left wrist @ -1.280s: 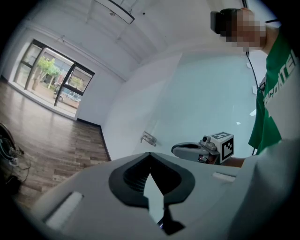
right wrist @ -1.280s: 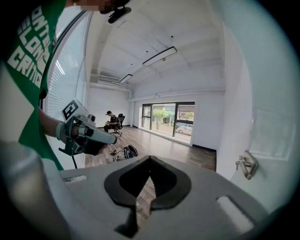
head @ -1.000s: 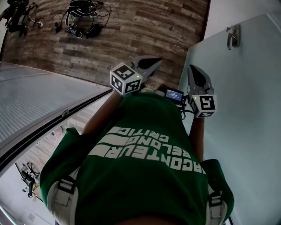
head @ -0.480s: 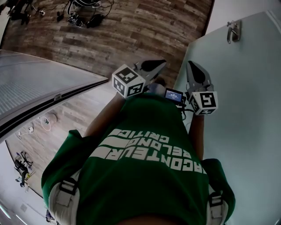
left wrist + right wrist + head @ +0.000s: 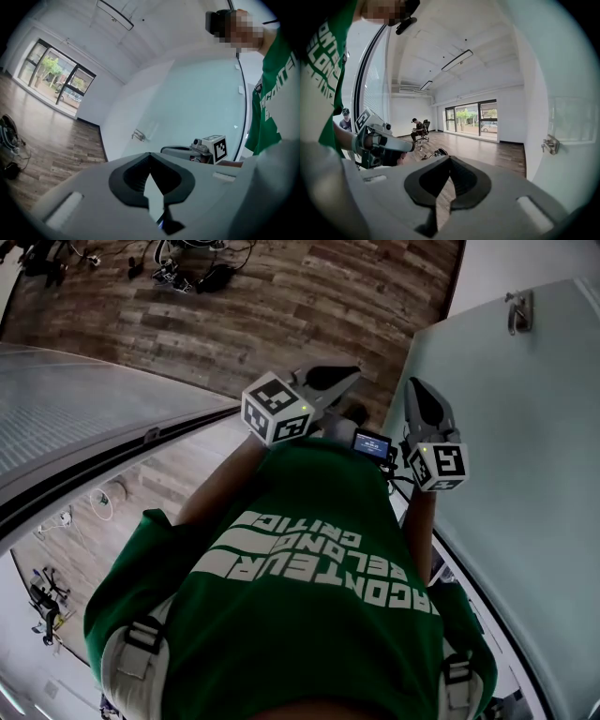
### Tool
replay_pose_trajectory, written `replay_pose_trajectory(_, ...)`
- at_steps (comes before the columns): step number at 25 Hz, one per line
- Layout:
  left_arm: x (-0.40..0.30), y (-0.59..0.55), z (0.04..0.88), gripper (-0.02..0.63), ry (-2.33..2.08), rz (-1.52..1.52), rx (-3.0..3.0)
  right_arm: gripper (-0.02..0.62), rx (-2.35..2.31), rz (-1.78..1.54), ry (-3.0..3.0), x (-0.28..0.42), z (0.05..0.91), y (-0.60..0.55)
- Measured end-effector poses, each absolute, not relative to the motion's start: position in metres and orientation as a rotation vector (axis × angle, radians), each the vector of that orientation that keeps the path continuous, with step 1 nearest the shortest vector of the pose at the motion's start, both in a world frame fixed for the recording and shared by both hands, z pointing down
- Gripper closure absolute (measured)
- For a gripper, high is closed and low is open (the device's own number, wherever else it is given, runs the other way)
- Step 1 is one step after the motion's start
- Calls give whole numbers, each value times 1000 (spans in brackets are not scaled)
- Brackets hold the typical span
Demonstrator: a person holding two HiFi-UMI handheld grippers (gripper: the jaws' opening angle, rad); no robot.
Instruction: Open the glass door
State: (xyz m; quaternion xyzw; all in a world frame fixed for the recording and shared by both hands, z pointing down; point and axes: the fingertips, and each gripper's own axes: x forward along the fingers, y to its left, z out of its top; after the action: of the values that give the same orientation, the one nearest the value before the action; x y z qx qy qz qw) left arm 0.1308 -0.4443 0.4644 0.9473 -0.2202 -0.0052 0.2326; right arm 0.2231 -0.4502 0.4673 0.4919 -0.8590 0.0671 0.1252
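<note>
The person in the green T-shirt with white lettering (image 5: 319,568) stands in a narrow lane between two panes. To their left is a long ribbed glass wall (image 5: 75,409) with a dark rail along its foot. To their right is the pale frosted glass door (image 5: 525,446), whose near edge runs just beside their right arm. Ahead, the brown wooden plank floor (image 5: 309,296) lies wide and open. The only things on it are a tangle of black cables and gear (image 5: 187,263) far off at the top left. The right gripper view looks across the long room to tall windows, with a seated person on an office chair (image 5: 417,129) well away.

The left gripper (image 5: 342,376) is held out over the floor, pointing forward and slightly right. Its grey jaws are closed tip to tip (image 5: 150,153) with nothing between them. The right gripper (image 5: 417,392) sits close against the door's near edge. Its jaws are likewise pressed together and empty (image 5: 450,158). I cannot tell whether it touches the glass.

The small metal door handle (image 5: 518,310) is mounted on the door's face, forward and to the right of the right gripper, and clearly apart from it. In the right gripper view it sits off to the right of the jaws (image 5: 550,144). In the left gripper view it shows beyond the tips, on the pale pane (image 5: 138,136).
</note>
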Motion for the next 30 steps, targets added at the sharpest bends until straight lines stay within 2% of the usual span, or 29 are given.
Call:
replay_pose_trajectory(5,91,-424,469,591,-593,-11,2612,603,1414,200,-2486,180,477,-422)
replay_pose_trajectory(11,84,-403,475,591,-583,-22,2607,601,1453,226,-2464,183,479,-394)
replay_pose_trajectory(22,146,-386,465,591,-649,-110,2570,603,1337,164,-2503,227,469,-387)
replay_pose_trajectory(30,194,-371,464,591,-601,-23,2596,603,1396,243,-2483,278,481,-368)
